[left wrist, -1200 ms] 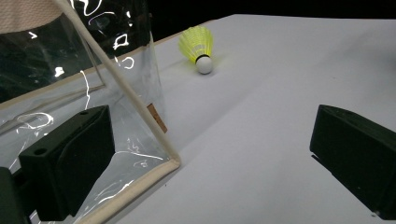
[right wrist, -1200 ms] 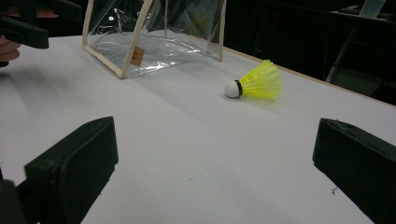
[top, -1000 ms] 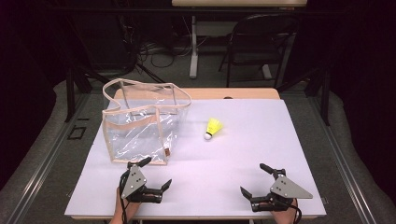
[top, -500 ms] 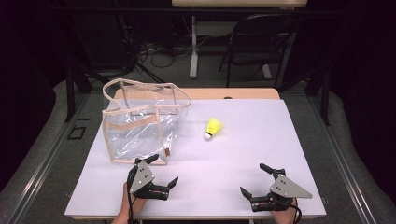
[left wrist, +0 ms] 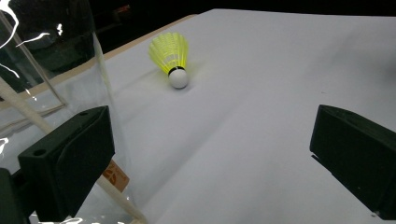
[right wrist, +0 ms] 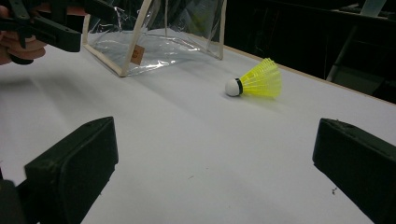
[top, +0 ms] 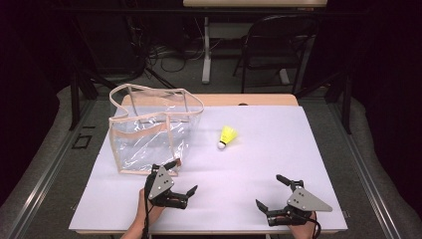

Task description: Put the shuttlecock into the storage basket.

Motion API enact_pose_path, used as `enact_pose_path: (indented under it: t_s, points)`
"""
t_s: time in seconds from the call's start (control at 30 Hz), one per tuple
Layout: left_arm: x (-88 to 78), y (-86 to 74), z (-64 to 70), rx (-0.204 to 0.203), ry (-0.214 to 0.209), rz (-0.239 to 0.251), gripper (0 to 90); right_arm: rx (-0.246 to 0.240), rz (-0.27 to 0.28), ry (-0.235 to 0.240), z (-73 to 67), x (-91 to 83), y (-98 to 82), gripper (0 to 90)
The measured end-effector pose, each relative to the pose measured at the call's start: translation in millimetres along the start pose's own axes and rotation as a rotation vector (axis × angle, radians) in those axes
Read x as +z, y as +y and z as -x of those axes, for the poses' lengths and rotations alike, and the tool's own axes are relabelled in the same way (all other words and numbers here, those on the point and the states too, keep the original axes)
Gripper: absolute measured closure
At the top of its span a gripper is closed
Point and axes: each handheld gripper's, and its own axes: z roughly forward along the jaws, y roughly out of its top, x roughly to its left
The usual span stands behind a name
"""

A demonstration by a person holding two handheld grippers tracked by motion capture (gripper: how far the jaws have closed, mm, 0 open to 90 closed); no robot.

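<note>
My left gripper (top: 182, 178) stood wide open and empty just beside the clear bag's (top: 149, 134) near corner. My right gripper (top: 273, 191) also gaped empty. The shuttlecock (top: 227, 137) lay on the table (top: 278, 139), right of the bag.

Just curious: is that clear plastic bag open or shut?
Open: the clear plastic bag stands with its beige-trimmed mouth gaping upward, nothing visible inside.

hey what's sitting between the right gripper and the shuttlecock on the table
Nothing: the right gripper view shows bare white tabletop from the open right gripper to the shuttlecock. The clear bag stands off to the side.
</note>
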Motion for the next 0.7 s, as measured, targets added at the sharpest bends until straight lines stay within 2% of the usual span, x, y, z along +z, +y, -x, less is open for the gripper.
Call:
enact_pose_path:
  t_s: [0.47, 0.7]
  points:
    - [21.6, 8.5, 1.3, -0.021, -0.023, -0.048, 0.0, -0.001, -0.006, -0.001, 1.2, 0.4, -0.8, 0.0]
    - [29.4, 12.3, 2.5, -0.009, -0.029, -0.065, 0.0, 0.003, -0.006, -0.001, 1.5, 0.2, -1.2, 0.0]
